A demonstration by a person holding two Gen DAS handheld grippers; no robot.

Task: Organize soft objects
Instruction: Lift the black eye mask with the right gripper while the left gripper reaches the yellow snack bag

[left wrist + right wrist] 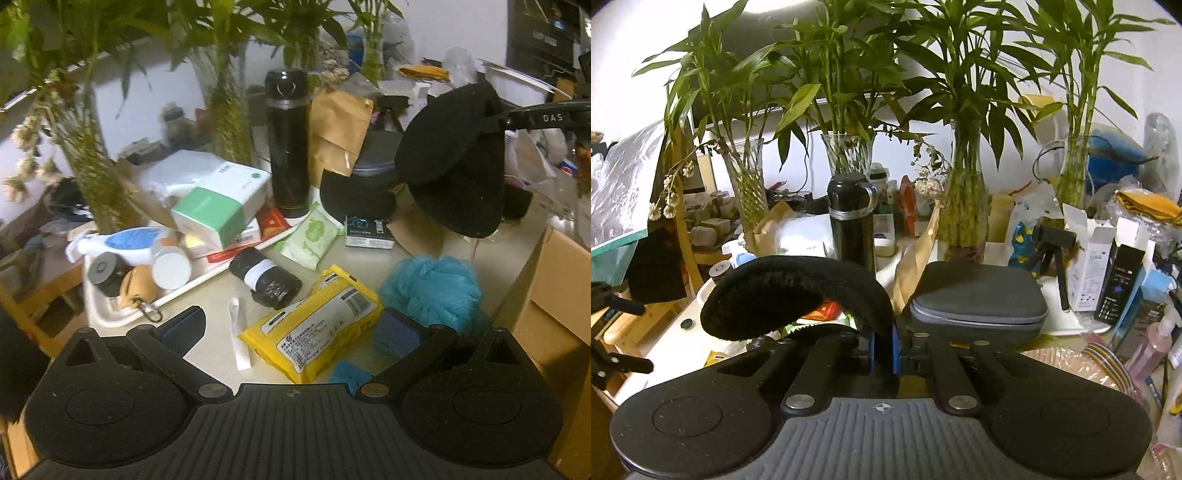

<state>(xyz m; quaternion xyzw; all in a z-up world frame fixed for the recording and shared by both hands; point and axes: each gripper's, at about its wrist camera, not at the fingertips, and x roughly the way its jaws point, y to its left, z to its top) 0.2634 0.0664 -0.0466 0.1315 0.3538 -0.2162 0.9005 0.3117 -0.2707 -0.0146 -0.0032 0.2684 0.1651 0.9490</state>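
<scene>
My right gripper [882, 350] is shut on a black folded soft pad [798, 291] and holds it up above the cluttered table; the same pad [454, 158] hangs in the air at the right of the left wrist view. My left gripper [291, 328] is open and low over the table, with a yellow soft pack [314, 325] between its fingers. A blue mesh bath sponge [432, 288] lies beside the right finger. A green wipes pack [310, 236] and a black bag roll [266, 277] lie further ahead.
A white tray [110, 314] at the left holds bottles and boxes. A black flask [288, 144], a grey case [979, 299], glass vases with bamboo [964, 206] and a cardboard box [554, 288] at the right crowd the table.
</scene>
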